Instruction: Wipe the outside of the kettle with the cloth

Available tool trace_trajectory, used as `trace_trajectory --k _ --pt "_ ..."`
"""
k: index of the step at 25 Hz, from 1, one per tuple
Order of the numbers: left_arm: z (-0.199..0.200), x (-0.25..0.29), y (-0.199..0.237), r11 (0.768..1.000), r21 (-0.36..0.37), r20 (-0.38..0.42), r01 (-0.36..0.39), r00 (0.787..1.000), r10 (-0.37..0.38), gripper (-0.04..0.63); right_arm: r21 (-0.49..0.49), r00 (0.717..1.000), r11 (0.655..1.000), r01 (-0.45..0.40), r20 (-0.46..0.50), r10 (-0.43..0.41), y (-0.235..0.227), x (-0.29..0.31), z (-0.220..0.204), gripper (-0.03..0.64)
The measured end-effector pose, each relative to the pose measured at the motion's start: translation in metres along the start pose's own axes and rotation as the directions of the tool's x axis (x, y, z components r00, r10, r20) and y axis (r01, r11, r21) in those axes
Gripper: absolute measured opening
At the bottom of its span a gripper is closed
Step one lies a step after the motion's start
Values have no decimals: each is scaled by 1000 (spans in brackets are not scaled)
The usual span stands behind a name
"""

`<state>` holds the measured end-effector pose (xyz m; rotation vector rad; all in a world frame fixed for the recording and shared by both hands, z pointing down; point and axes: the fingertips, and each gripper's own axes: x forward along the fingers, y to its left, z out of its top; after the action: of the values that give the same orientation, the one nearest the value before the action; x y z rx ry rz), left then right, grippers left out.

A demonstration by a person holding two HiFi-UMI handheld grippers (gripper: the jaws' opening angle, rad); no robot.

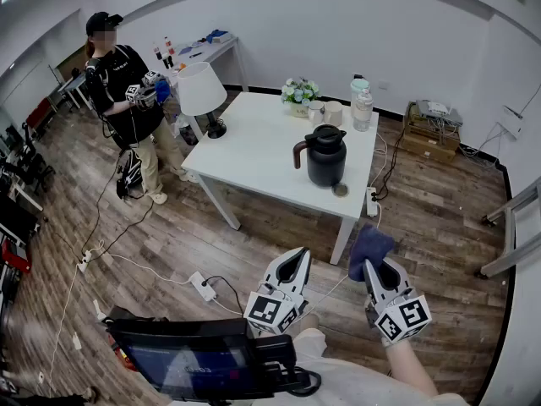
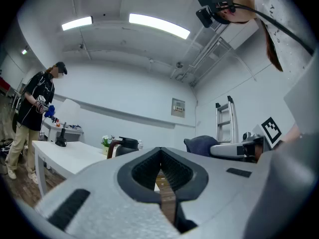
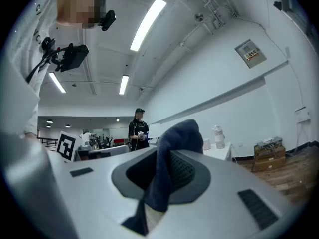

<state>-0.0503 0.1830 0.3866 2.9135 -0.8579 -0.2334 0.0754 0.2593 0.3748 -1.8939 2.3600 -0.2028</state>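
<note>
1. The white desk [image 1: 262, 150] stands well apart from both tongs.
2. The black kettle [image 1: 325, 155] sits upright near the desk's front edge. The left gripper view shows only its top, above the tongs' body. A small round object [image 1: 340, 190] lies just beside the kettle's base, too small to identify.
3. The left tongs [image 1: 297, 259] are held low over the floor and point toward the desk. They are pressed together and empty.
4. The right tongs [image 1: 369, 266] are raised alongside and pinch the cloth. The forearm behind them is cut off by the frame's lower edge.
5. The dark blue cloth [image 1: 372, 245] bunches over the right tongs' tips, hiding them.
</note>
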Motion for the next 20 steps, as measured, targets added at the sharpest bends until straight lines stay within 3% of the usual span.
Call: trace_trajectory --k 11,20 --pt "2 91 67 999 15 5 50 999 -50 6 9 1000 1000 13 -7 -13 -46 92 -1 55" --pt "-4 133 98 997 -10 -1 73 997 -73 6 14 998 999 50 -32 -50 -75 123 -3 55"
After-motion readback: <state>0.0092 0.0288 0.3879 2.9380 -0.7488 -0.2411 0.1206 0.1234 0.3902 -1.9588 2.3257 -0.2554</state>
